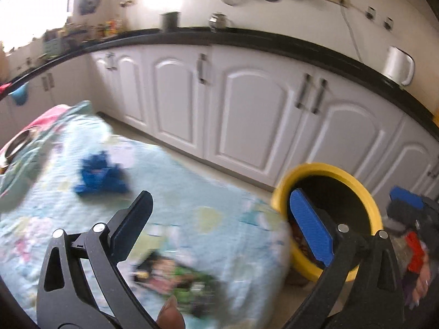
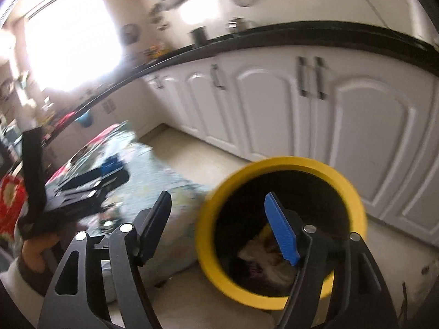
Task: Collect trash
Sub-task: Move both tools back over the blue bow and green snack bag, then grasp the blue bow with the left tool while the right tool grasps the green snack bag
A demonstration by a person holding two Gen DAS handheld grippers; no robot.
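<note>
While both grippers hang empty, the yellow bin (image 2: 282, 192) stands on the floor just beside the cloth-covered surface (image 1: 192, 192), lower right in the left wrist view, lower centre in the right.

Left gripper (image 1: 222, 219): fingers spread wide, nothing between them. Right gripper (image 2: 219, 224): fingers likewise spread, empty, aimed at the bin's mouth.

Done so far, by my reading: some rubbish already lies in the bin, a pale crumpled wad (image 2: 263, 255) visible at the bottom.

Left to do: a blue crumpled piece (image 1: 100, 175) sits on the cloth, centre left, well apart from the bin; a dark printed wrapper (image 1: 175, 277) lies near the cloth's front edge, bottom centre. Task looks partway through.

Writing: none legible; wrapper print is blurred.
</note>
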